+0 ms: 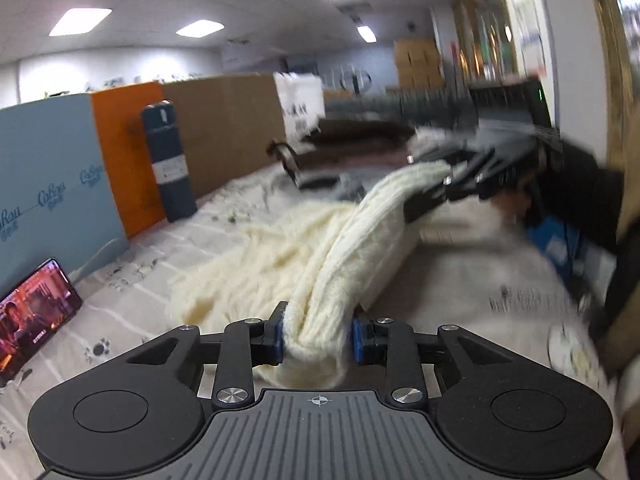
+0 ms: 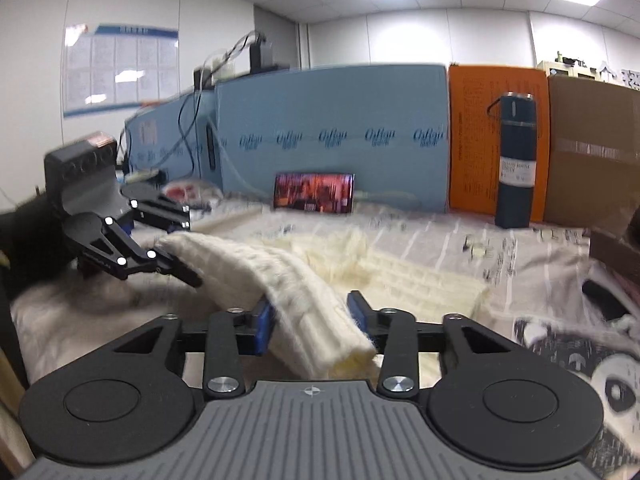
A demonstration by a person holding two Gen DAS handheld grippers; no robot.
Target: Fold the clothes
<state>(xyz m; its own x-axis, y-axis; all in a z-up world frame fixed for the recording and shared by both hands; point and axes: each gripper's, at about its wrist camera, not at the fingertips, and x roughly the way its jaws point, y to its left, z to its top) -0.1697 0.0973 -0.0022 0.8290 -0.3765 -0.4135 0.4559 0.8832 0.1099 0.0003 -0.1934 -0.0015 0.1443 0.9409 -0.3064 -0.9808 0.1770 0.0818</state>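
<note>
A cream knitted sweater [image 1: 280, 256] lies partly on the printed table cover [image 1: 132, 304], with one edge lifted and stretched between my two grippers. My left gripper [image 1: 318, 338] is shut on a bunched end of the sweater. My right gripper [image 2: 312, 320] is shut on the other end of the same sweater [image 2: 304, 300]. In the left wrist view the right gripper [image 1: 436, 188] shows at the far end of the stretched band. In the right wrist view the left gripper [image 2: 176, 264] shows at the left, gripping the knit.
A phone [image 2: 314, 192] playing video leans on blue foam board [image 2: 332, 136]. A dark blue flask [image 2: 516, 160] stands by an orange panel [image 2: 472, 140] and cardboard [image 2: 592, 152]. A panda-print cloth [image 2: 580, 364] lies at the right. A black device with cables [image 2: 84, 176] sits at the left.
</note>
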